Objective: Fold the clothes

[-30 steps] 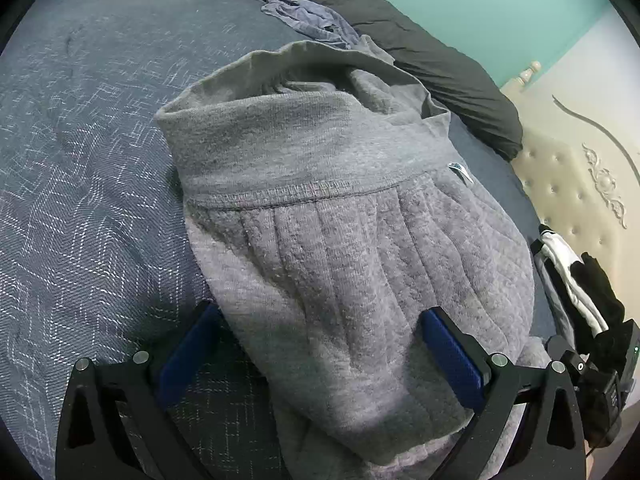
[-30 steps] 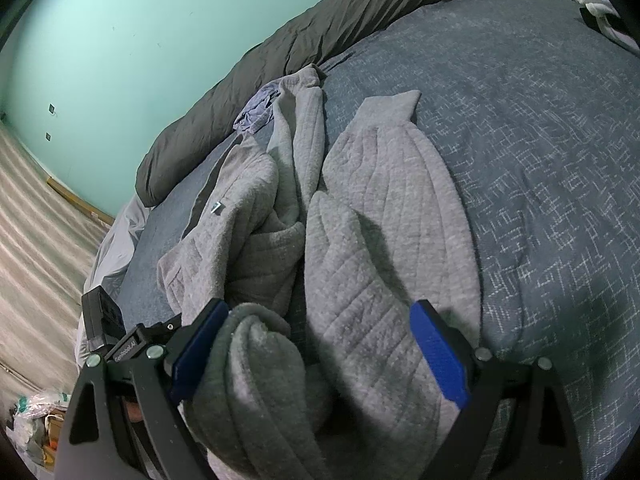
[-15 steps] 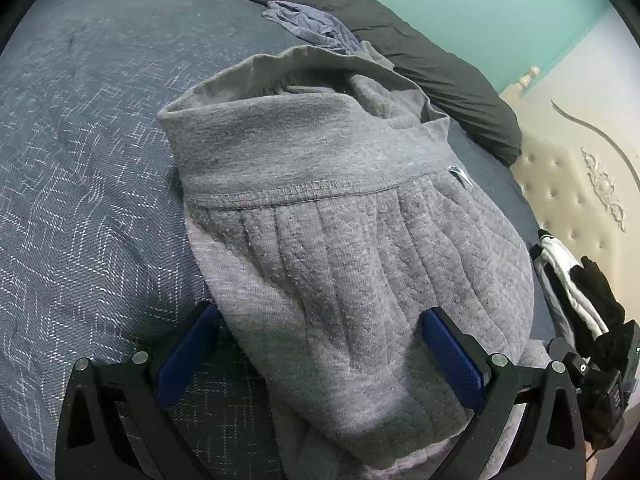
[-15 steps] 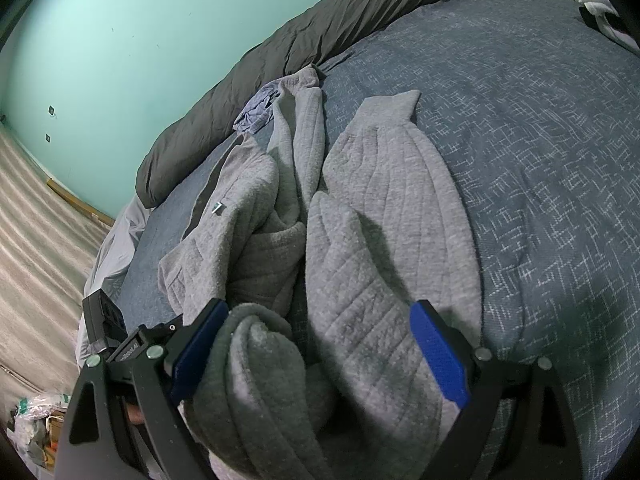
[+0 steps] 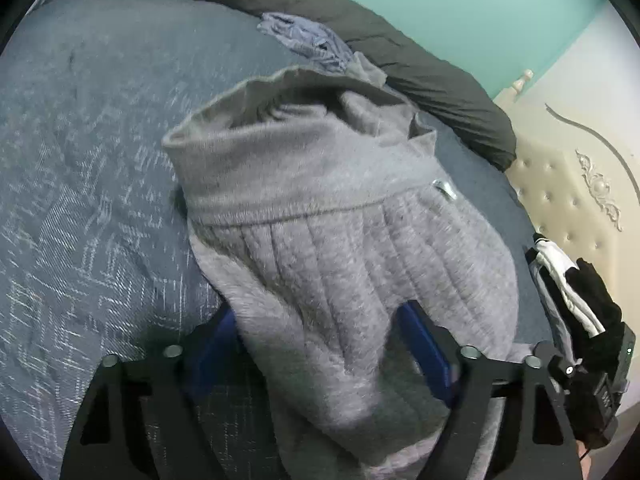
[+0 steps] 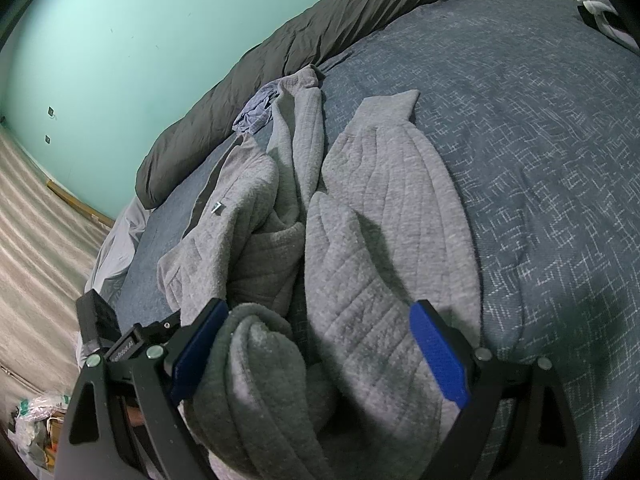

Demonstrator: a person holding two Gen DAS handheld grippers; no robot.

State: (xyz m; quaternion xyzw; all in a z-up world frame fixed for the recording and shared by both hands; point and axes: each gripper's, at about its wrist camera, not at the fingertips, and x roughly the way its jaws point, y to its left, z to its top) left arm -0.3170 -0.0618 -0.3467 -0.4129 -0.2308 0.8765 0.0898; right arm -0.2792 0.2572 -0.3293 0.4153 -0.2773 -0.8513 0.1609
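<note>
A dark blue bedspread with a pale crosshatch weave [image 5: 80, 208] fills the left and centre of the left wrist view; in the right wrist view it takes the right half [image 6: 540, 160]. Along the top of both views runs a rolled dark grey duvet [image 5: 400, 48], and behind it stands a mint green wall [image 6: 120, 40]. At the far right of the left wrist view are a cream tufted headboard with carved scrollwork [image 5: 580, 184] and a black and white garment [image 5: 568, 280] at the bed's edge. A striped beige floor [image 6: 32, 208] shows at the left of the right wrist view. A crumpled lilac cloth [image 5: 304, 36] lies against the duvet. No containers are in view.

The grey quilted sweatshirt with ribbed hem and small metal tag [image 5: 340, 240] lies bunched in the middle of the bedspread, hem toward the upper centre of the left wrist view, one sleeve stretched up the centre of the right wrist view.

The left gripper [image 5: 324, 344] has its blue pads closing in on the lower fold of the sweatshirt, both pads pressing its sides. The right gripper [image 6: 320, 352] stands spread wide, with bunched fabric lying between its pads.

Against half a second ago, the left pads have drawn much nearer each other around the fabric, and that view is now motion-blurred; the right view is unchanged.
</note>
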